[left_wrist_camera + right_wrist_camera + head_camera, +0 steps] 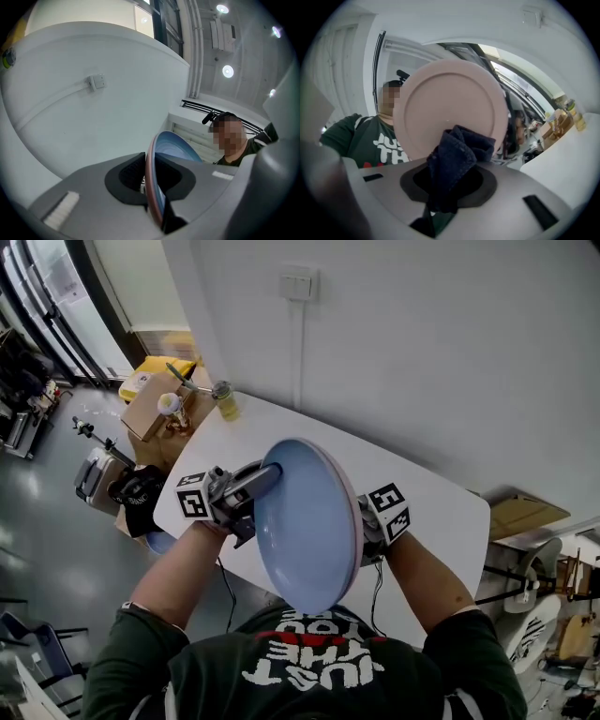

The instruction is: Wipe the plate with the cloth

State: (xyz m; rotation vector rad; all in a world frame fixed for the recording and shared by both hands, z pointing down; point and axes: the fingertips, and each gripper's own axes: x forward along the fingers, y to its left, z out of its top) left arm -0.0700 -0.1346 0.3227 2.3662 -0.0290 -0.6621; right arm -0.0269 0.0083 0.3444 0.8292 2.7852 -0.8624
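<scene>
The left gripper (152, 185) is clamped on the rim of the plate (309, 526), which is held on edge above the tabletop (441, 512) (a bottle (225, 401) stands at its far left corner). The plate hides the dark cloth (457, 157) from the head view. Only the right gripper view shows it, pinched in the right gripper (445, 187) against the plate's pink underside.
</scene>
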